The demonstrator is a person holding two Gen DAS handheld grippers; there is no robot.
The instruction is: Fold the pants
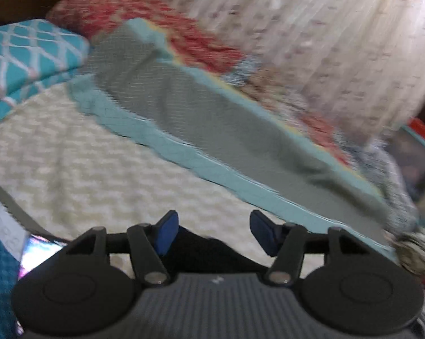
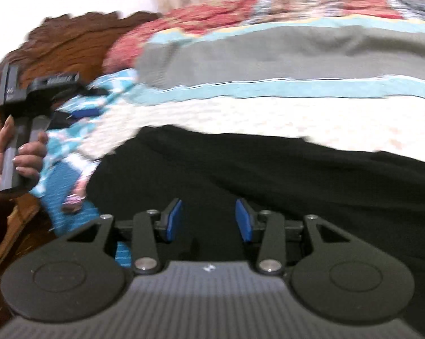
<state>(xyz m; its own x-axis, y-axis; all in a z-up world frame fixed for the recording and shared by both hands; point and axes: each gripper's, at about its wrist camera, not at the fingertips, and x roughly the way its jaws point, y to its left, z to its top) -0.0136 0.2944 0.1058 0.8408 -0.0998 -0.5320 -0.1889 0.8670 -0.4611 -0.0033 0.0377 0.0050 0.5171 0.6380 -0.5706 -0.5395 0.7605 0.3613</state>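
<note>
- Up close, from the left wrist, the left gripper (image 1: 213, 233) hangs with its blue pads (image 1: 167, 233) apart and nothing pinched; a dark bit of the black pants (image 1: 195, 250) shows just below them on the cream quilt (image 1: 99, 163).
- Beyond lies a grey-and-teal blanket (image 1: 201, 113), and a teal patterned pillow (image 1: 23, 59).
- Over on the right wrist view, the right gripper (image 2: 209, 220) hovers spread over the pants (image 2: 268, 169), which lie as a broad, softly creased black sheet across the quilt (image 2: 240, 113); I cannot tell whether the pads touch cloth.
- A hand (image 2: 20, 158) holds the left gripper (image 2: 79, 113) at the far left.
</note>
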